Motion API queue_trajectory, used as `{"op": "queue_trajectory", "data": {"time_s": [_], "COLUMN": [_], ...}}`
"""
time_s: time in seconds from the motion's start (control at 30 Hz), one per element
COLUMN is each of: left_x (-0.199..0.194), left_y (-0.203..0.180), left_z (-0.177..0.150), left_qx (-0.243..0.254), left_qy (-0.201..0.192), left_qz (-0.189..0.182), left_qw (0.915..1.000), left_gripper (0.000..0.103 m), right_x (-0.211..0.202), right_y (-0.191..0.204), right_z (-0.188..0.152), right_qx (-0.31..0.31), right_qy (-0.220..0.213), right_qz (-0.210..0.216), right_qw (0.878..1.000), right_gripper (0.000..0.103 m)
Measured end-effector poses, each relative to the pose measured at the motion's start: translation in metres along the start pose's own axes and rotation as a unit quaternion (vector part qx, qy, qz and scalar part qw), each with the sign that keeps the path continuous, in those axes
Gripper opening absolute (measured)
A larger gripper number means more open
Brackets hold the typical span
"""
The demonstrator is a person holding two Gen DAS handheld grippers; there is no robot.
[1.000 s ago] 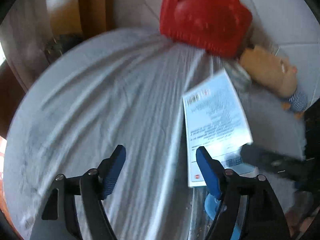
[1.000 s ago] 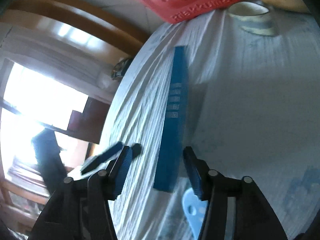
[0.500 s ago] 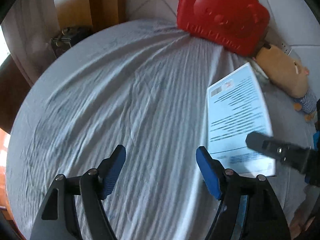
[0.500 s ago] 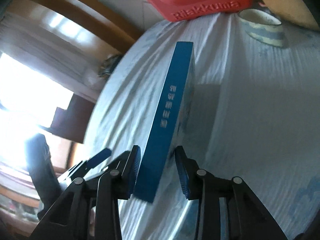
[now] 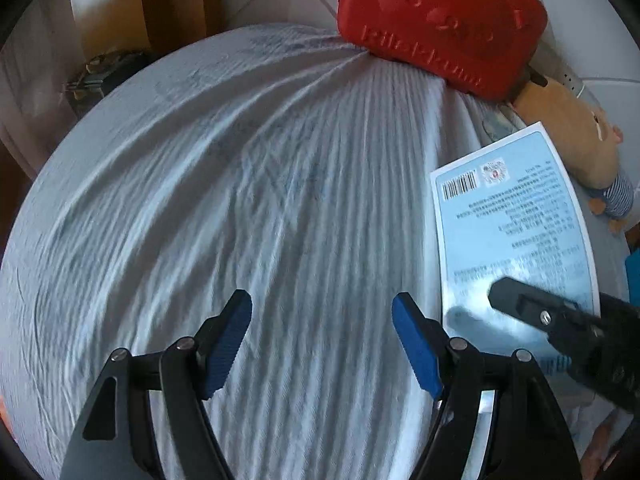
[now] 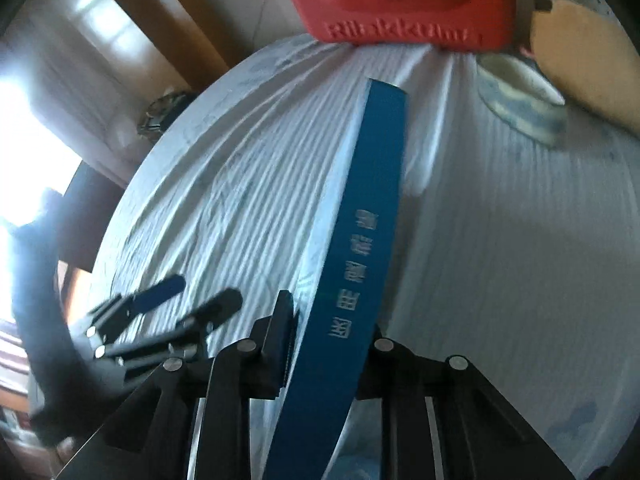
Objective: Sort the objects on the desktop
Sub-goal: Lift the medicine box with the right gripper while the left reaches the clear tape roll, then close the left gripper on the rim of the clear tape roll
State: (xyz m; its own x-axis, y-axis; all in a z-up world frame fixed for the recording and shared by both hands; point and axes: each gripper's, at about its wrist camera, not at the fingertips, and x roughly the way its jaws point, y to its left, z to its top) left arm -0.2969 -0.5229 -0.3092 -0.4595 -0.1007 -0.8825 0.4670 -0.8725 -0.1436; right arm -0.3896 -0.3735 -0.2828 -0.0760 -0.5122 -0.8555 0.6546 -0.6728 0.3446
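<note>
Blue-spined flat cardboard box (image 6: 356,264) is clamped in the right gripper (image 6: 328,344), best lifted level; left gripper (image 5: 322,340) gapes empty.

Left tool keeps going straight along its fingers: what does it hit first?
Most likely the bare white tablecloth. The left tool stands open with nothing between its fingers, and only cloth lies ahead. The book sits off to its right, outside that line. Depth is hard to judge.
</note>
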Motion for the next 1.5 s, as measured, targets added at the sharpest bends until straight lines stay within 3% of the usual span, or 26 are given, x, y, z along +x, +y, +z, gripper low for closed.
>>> {"op": "queue_trajectory", "data": {"time_s": [0.2,0.43,0.5,0.57,0.7,0.9,1.03,1.1,1.23,1.33,1.5], "left_x": [-0.013,-0.003,0.008,0.019,0.058,0.117,0.141,0.143,0.142,0.13,0.083], "left_y": [-0.04,-0.127,-0.162,-0.186,-0.239,-0.281,-0.291,-0.293,-0.293,-0.287,-0.28], "left_z": [0.027,0.072,0.086,0.095,0.116,0.13,0.136,0.139,0.14,0.132,0.107], "left_qx": [0.04,0.057,0.056,0.048,0.02,0.013,0.017,0.02,0.038,0.049,0.094], "left_qy": [-0.022,-0.025,-0.024,-0.026,-0.019,-0.026,-0.029,-0.047,-0.046,-0.042,-0.05], "left_qz": [-0.027,-0.059,-0.059,-0.057,-0.022,0.043,0.063,0.064,0.059,0.05,0.031], "left_qw": [0.9986,0.9963,0.9964,0.9969,0.9994,0.9987,0.9975,0.9966,0.9964,0.9966,0.9938], "left_gripper": [0.072,0.073,0.083,0.083,0.083,0.084,0.084,0.074,0.071,0.069,0.063], "right_x": [-0.038,-0.103,-0.112,-0.12,-0.122,-0.118,-0.115,-0.114,-0.109,-0.1,-0.112], "right_y": [-0.034,-0.12,-0.15,-0.178,-0.224,-0.278,-0.283,-0.282,-0.284,-0.288,-0.26], "right_z": [-0.001,-0.021,-0.025,-0.026,-0.017,-0.017,-0.012,-0.01,-0.011,-0.01,-0.016], "right_qx": [0.047,0.093,0.111,0.123,0.143,0.142,0.134,0.13,0.133,0.138,0.114], "right_qy": [-0.031,-0.061,-0.067,-0.074,-0.086,-0.095,-0.103,-0.104,-0.104,-0.102,-0.102], "right_qz": [-0.028,-0.116,-0.127,-0.138,-0.136,-0.12,-0.11,-0.111,-0.115,-0.117,-0.128], "right_qw": [0.998,0.987,0.983,0.98,0.977,0.978,0.979,0.98,0.979,0.978,0.98], "right_gripper": [0.018,0.018,0.018,0.018,0.018,0.018,0.018,0.018,0.021,0.023,0.018]}}
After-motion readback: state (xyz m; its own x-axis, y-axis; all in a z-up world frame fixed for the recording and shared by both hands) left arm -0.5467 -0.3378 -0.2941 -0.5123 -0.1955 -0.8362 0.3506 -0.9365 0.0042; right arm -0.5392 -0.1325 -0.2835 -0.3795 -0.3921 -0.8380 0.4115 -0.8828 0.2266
